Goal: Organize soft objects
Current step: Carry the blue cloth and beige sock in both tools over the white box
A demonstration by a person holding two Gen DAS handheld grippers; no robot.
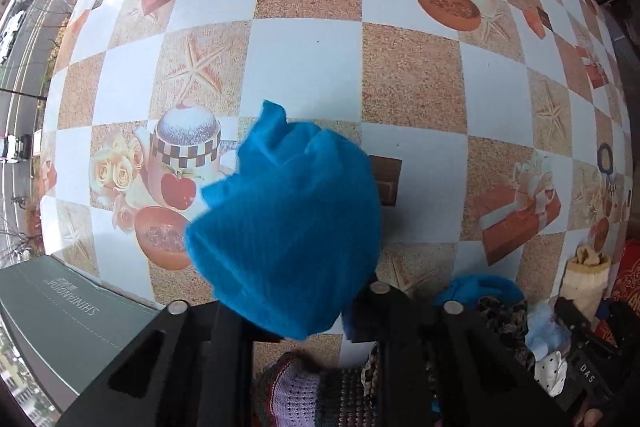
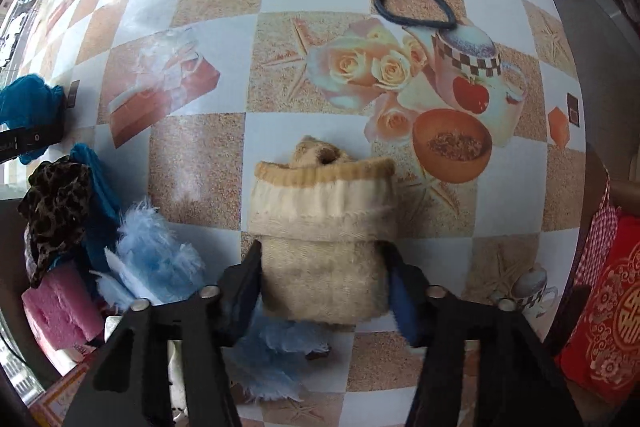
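The left tool is clamped on a blue fabric piece, held above the checkered counter. The right tool has its fingers closed against both sides of a beige sock lying near the counter's near edge. Beside it at the left edge sit light blue feathers and a pink sponge. A dark hair band lies farther toward the counter's far side.

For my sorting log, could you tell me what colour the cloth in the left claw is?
Bright blue cloth, clearest in the left wrist view.
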